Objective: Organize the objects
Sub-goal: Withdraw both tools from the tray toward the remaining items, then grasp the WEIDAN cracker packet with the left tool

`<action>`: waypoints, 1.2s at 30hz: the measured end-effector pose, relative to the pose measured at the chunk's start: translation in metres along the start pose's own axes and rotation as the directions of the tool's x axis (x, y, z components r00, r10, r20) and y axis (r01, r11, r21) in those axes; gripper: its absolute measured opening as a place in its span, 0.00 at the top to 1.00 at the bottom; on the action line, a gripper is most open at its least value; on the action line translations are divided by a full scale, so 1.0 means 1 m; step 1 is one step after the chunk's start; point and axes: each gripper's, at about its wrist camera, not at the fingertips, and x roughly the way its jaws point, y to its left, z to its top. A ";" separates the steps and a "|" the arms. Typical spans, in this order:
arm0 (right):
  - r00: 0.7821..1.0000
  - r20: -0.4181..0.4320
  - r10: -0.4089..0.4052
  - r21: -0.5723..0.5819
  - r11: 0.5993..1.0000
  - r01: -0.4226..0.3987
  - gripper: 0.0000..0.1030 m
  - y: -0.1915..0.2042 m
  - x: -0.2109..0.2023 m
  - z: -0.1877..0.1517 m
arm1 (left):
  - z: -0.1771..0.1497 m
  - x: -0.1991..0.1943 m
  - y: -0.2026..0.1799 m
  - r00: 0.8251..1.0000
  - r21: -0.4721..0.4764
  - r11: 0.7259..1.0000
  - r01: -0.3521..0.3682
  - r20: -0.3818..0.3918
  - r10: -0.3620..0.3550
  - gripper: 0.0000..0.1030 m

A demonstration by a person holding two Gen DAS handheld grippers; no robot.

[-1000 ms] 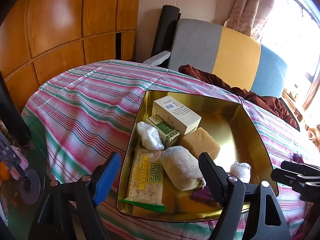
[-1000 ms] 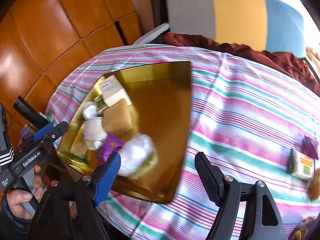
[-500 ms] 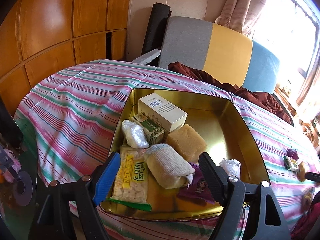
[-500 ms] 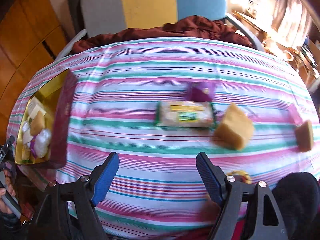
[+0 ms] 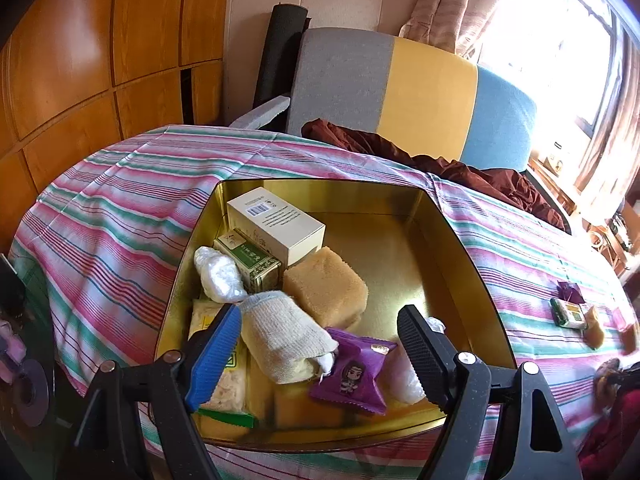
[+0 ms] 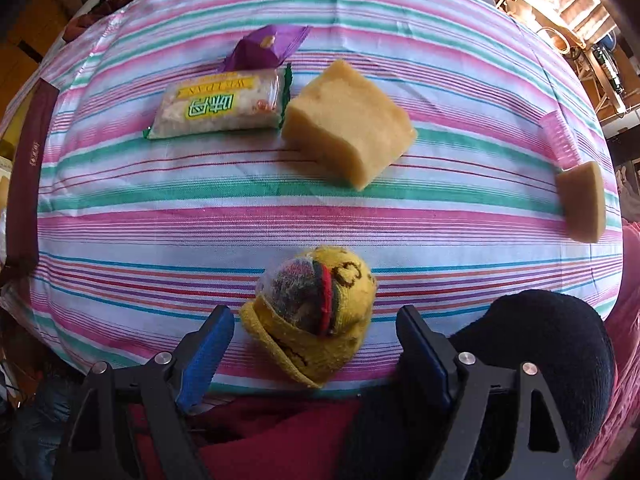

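surface: striped tablecloth (image 6: 280, 216) | room: wood panelling (image 5: 80, 60), curtained window (image 5: 560, 48)

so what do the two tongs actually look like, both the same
Near enough. The left tongs and right tongs both have black plastic frames with triangular cut-outs and silver screw heads. On each, the left-hand finger has a ribbed blue pad; the other finger is black on the left tongs, dark blue-edged on the right.
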 end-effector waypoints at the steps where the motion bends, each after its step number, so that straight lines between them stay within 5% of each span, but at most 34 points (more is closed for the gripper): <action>1: 1.000 -0.013 0.006 -0.019 1.000 -0.006 0.41 0.004 0.002 0.002 | 0.001 -0.001 -0.002 1.000 0.007 1.000 0.003 0.002 -0.003 0.21; 4: 1.000 0.015 0.007 -0.053 0.999 -0.007 0.48 0.017 0.000 0.009 | 0.005 -0.002 -0.007 1.000 0.019 1.000 0.012 0.011 -0.012 0.21; 9: 0.972 0.119 0.205 -0.098 0.976 -0.194 0.51 0.043 -0.016 0.019 | 0.012 -0.002 -0.022 0.999 0.047 0.998 0.038 0.016 -0.039 0.21; 16: 0.953 0.046 0.299 -0.224 0.933 -0.282 0.34 0.074 -0.010 0.020 | 0.022 -0.004 -0.065 0.993 0.142 0.984 0.109 0.023 -0.113 0.21; 18: 0.947 0.081 0.311 -0.197 0.936 -0.291 0.19 0.062 -0.016 0.023 | 0.025 -0.004 -0.082 0.991 0.182 0.975 0.128 0.021 -0.134 0.19; 25: 0.876 0.395 0.277 0.110 0.932 -0.345 0.18 -0.021 -0.053 0.042 | 0.027 0.006 -0.152 0.977 0.329 0.922 0.203 -0.008 -0.212 0.18; 31: 0.816 0.536 0.215 0.389 0.795 -0.465 0.17 -0.087 -0.036 0.043 | 0.023 0.024 -0.214 0.965 0.457 0.853 0.251 -0.053 -0.256 0.18; 34: 0.774 0.593 0.219 0.458 0.699 -0.549 0.17 -0.105 -0.028 0.038 | 0.018 0.032 -0.241 0.958 0.518 0.810 0.275 -0.078 -0.275 0.18; 36: 0.767 0.606 0.211 0.489 0.662 -0.568 0.17 -0.113 -0.025 0.037 | 0.017 0.041 -0.258 0.954 0.553 0.782 0.288 -0.096 -0.283 0.18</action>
